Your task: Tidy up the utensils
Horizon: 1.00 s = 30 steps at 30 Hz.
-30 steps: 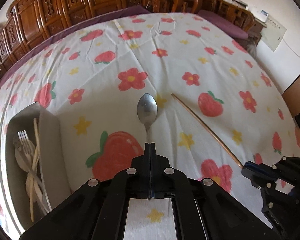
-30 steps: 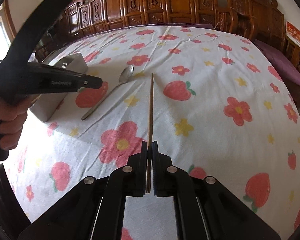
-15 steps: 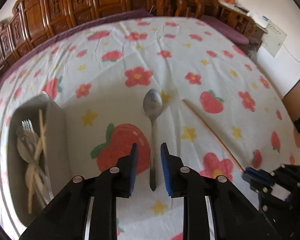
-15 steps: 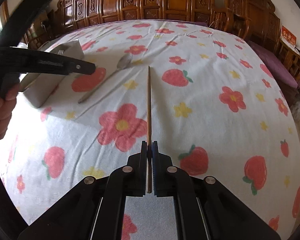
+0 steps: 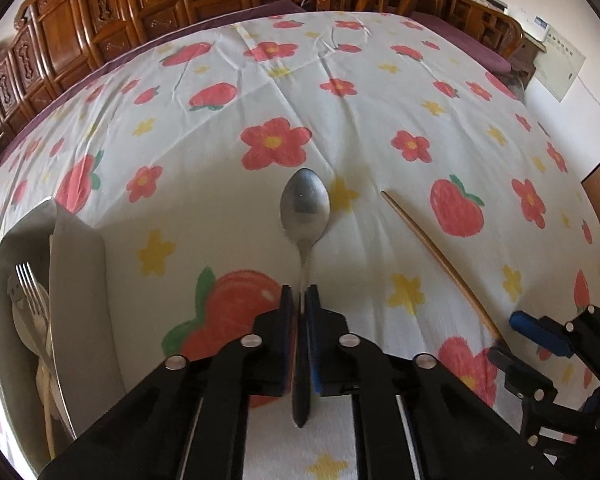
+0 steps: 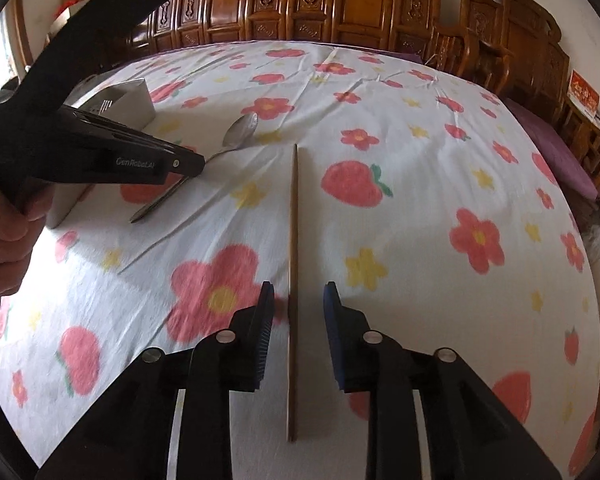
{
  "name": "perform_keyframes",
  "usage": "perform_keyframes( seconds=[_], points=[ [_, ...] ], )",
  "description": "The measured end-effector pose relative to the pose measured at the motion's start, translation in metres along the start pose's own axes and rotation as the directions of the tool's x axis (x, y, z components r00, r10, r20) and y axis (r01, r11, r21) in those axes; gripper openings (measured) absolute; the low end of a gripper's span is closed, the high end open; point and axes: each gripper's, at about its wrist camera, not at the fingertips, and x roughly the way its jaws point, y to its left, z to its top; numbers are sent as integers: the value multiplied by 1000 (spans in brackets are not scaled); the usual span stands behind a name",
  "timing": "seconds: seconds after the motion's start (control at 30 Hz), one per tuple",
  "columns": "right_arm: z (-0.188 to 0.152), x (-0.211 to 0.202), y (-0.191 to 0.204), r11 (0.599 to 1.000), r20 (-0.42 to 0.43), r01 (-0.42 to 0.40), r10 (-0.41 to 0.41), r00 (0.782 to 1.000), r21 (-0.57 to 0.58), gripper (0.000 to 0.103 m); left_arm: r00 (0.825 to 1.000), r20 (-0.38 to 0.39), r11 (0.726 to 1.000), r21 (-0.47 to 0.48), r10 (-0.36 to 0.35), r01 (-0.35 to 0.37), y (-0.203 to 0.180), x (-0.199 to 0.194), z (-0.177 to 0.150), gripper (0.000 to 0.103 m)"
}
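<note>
Left tongs (image 5: 302, 294) just closing, nearly shut — right tongs (image 6: 299, 300) just opening, apart.

I see a white tablecloth (image 5: 228, 92) printed with red flowers, strawberries and yellow stars, creased down the middle. Carved wooden chairs (image 6: 340, 4) line the far edge. Purple cushion (image 6: 556, 152) on the right-side bench.

Left gripper (image 5: 300, 300) jaws just closed onto handle of silver metal spoon (image 5: 306, 208) lying on strawberry-print cloth (image 5: 260, 92); wooden chopstick (image 5: 436, 256) beside it.
</note>
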Motion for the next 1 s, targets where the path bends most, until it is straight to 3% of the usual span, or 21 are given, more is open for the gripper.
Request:
perform_keyframes(
  seconds=[0.13, 0.6, 0.7, 0.83, 1.0],
  points=[
    [9, 6, -2, 1000, -10, -10, 10, 1000, -3, 28, 1000, -12, 999, 38, 25, -24, -5, 2, 6, 5],
    [7, 6, -4, 1000, 8, -20, 20, 1000, 5, 28, 1000, 1, 999, 31, 29, -29, -5, 9, 20, 7],
    [6, 5, -4, 1000, 11, -17, 17, 1000, 7, 24, 1000, 4, 999, 35, 23, -23, -6, 9, 20, 3],
    [5, 4, -7, 1000, 12, -15, 14, 1000, 14, 6, 1000, 6, 999, 42, 20, -20, -6, 9, 19, 2],
    [2, 2, -5, 1000, 12, -19, 19, 1000, 5, 6, 1000, -2, 999, 44, 29, -29, -2, 5, 14, 1]
  ],
)
